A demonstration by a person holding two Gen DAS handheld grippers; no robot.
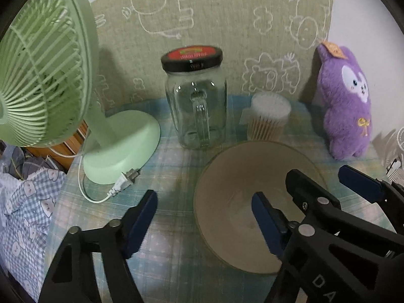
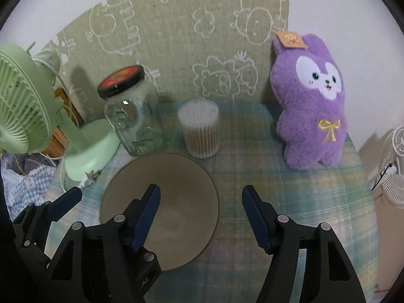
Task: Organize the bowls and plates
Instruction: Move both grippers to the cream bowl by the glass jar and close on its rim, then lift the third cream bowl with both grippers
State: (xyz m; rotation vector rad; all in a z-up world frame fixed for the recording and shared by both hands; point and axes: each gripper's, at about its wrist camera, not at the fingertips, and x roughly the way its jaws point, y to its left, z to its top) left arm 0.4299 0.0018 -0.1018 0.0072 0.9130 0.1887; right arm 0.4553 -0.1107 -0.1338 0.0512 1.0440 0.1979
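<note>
Both grippers straddle opposite rims of the bowl (image 1: 242, 202) on the bench (image 2: 290, 202) — left gripper (image 1: 204, 209) and right gripper (image 2: 202, 202) both apart, nothing clamped. Step: two-handed grasp. Next — close squarely on both rims, lift level.

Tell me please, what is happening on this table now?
A person holds two grippers over a beige bowl on the plaid tablecloth. The left gripper straddles its left rim, the right gripper its right rim. Both are open; neither pinches the bowl yet.
</note>
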